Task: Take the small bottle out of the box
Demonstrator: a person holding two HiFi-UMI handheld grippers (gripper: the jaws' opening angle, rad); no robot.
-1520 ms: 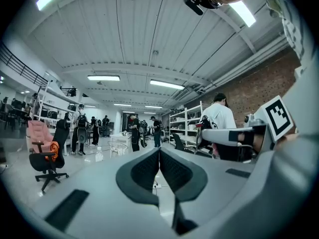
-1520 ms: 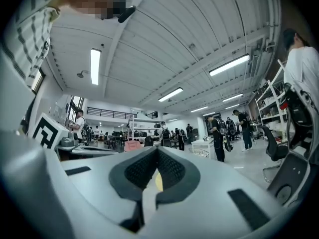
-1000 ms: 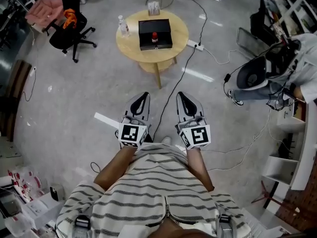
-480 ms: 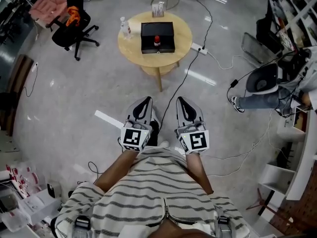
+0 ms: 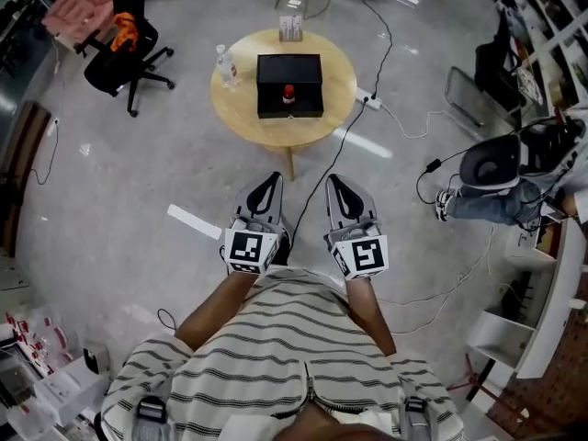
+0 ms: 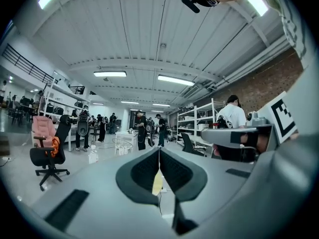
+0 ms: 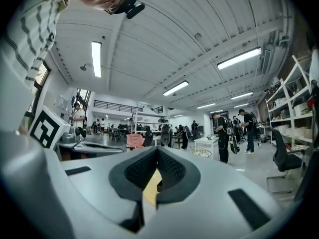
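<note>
**Approach stage: both grippers empty, far from target**

Head view: the small dark bottle with a red cap [image 5: 288, 93] stands inside the open black rectangular box [image 5: 305, 70] on the round pale wooden desk [image 5: 241, 108]. The left gripper [image 5: 270, 178] and right gripper [image 5: 334, 180] are well apart from it, close to the torso.

Left gripper view: fingers pressed together, nothing between them.

Right gripper view: same, fingers closed and empty.

Judgement: walk in first, open one gripper's fingers above the box rim, then descend straight over the cap. Avoid the clear plastic water bottle [image 5: 223, 65] beside the box.
</note>
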